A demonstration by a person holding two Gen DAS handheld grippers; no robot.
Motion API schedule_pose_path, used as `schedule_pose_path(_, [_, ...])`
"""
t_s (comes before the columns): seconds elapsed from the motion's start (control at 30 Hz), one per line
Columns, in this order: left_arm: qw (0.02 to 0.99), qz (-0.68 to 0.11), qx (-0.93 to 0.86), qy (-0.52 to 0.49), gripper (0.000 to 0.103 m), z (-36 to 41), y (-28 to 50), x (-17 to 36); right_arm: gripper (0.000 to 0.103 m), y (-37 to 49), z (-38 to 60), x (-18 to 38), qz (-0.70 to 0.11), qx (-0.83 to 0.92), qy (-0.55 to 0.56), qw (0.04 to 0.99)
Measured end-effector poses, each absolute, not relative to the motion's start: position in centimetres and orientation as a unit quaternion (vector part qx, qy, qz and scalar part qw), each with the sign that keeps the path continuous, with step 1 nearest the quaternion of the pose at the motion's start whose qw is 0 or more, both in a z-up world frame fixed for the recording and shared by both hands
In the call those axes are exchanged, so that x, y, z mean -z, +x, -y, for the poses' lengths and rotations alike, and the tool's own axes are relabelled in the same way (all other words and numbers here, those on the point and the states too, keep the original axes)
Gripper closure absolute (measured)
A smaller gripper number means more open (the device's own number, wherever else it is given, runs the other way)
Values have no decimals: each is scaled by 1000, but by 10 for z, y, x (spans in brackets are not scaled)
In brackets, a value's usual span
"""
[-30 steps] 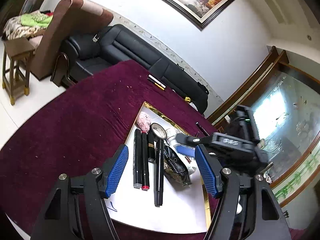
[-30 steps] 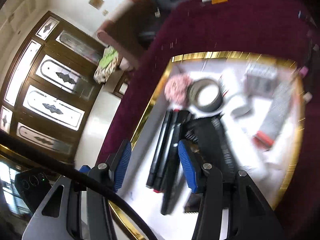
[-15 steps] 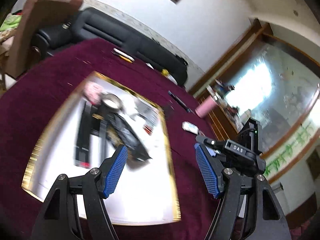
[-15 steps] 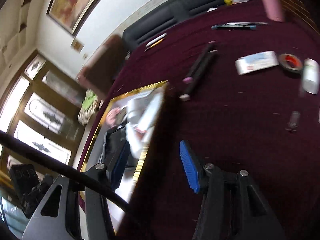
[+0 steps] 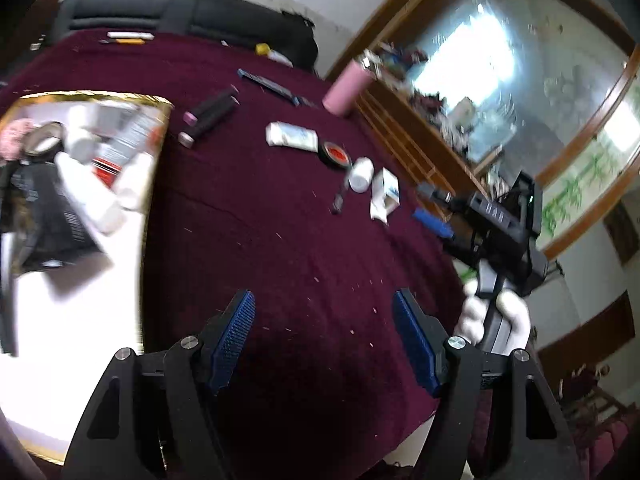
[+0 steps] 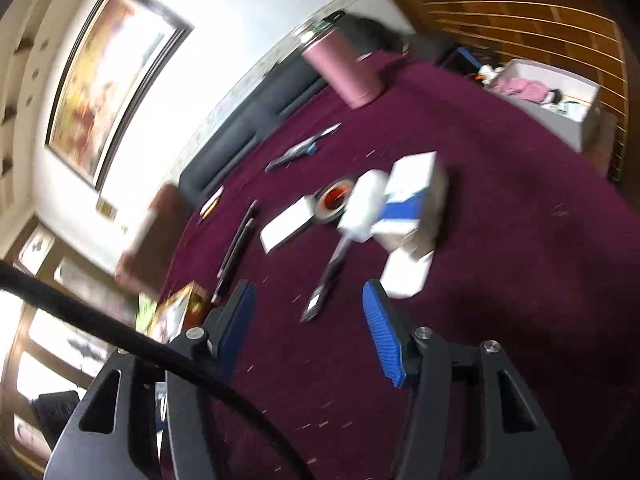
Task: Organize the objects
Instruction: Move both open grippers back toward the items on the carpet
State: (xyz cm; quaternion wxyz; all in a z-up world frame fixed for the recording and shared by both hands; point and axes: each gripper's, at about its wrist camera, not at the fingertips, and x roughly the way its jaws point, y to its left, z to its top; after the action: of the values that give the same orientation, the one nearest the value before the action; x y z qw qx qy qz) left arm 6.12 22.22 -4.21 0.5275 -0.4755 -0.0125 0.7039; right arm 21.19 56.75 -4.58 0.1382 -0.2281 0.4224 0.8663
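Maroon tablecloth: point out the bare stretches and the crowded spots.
Bare: the wide band of tablecloth between the gold-rimmed tray and the white boxes, running down to the left gripper. Crowded: the tray itself, and the cluster of tape roll, white bottle and boxes.

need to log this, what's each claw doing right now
left claw: open, empty, over the cloth
right claw: open, empty, has just been opening

On the maroon cloth (image 5: 280,240), counted: one pink cylinder (image 5: 346,88), one red-centred tape roll (image 5: 335,154), two black markers (image 5: 210,118), one blue-and-white carton (image 6: 412,196), one gold-rimmed tray (image 5: 154,168). Smaller items are blurred and left uncounted.
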Motion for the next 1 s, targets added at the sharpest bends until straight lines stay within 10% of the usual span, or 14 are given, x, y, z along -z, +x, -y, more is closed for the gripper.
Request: schedule_pose_path(1.0, [540, -31, -699, -468, 33, -298, 49, 95, 47, 213, -605, 89, -468, -827, -245, 193])
